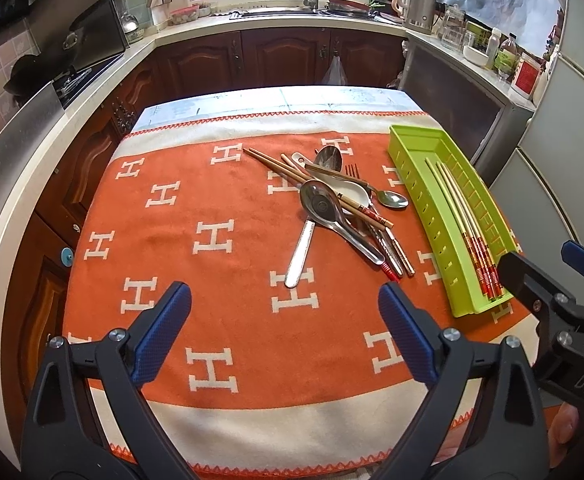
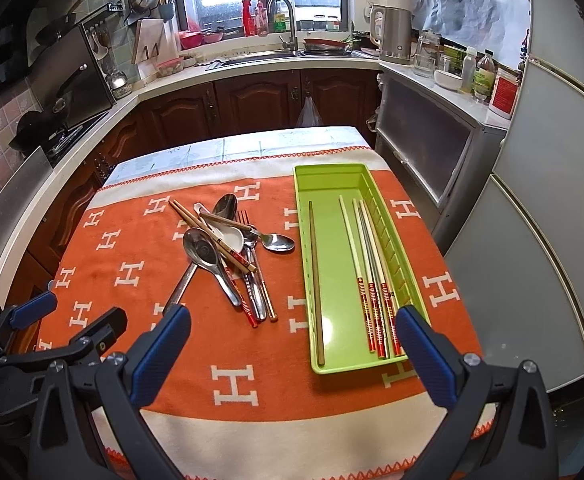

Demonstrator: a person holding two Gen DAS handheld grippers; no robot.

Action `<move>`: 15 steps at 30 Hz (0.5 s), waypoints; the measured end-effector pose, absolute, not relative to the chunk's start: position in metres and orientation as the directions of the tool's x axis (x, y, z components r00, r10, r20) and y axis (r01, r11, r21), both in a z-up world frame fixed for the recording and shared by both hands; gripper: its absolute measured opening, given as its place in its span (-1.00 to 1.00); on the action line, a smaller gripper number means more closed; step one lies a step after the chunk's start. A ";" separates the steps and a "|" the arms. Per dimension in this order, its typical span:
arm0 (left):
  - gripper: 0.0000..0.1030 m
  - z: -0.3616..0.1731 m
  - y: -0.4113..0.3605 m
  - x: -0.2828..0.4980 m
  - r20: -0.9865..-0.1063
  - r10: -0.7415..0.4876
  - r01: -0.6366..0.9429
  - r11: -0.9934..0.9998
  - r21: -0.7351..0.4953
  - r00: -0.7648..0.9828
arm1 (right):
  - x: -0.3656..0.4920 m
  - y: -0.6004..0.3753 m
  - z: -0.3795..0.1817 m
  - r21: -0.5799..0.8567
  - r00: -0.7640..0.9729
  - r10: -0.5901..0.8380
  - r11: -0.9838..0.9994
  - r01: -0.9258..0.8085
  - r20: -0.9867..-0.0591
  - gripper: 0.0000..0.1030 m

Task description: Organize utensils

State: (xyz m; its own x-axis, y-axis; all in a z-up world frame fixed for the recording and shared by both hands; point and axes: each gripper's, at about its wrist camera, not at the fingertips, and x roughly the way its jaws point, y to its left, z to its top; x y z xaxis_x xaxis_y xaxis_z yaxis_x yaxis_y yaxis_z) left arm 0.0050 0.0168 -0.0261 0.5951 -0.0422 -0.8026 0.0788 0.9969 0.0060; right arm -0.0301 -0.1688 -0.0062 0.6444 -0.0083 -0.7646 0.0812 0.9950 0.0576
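A tangled pile of metal spoons, a fork and wooden chopsticks [image 2: 228, 252] lies on the orange H-patterned towel [image 2: 132, 272], just left of a lime-green plastic tray [image 2: 332, 176] holding five chopsticks. Left gripper [image 1: 285, 332], marked "DAS", and right gripper [image 2: 292, 356] hover nearby, jaws apart, empty.

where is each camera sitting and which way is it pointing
Left wrist: on the left gripper, low over the near edge of the orange towel, facing the utensil pile and kitchen sink; its own open fingers show, with the right gripper at right.
Right wrist: on the right gripper, further right, facing the green tray; its open fingers show, the left gripper at left.
Shared: towel, pile, tray, sink, kettle.
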 end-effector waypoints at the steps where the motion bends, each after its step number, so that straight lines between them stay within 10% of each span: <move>1: 0.82 -0.026 0.017 0.004 -0.803 -0.040 0.079 0.997 0.008 0.595 | -0.031 -0.169 -0.006 0.060 0.645 -0.006 0.995 0.081 -0.764 0.98; 15: 0.82 -0.026 0.019 0.001 -0.805 -0.042 0.080 0.997 0.007 0.592 | -0.033 -0.170 -0.004 0.081 0.648 0.020 0.995 0.064 -0.762 0.87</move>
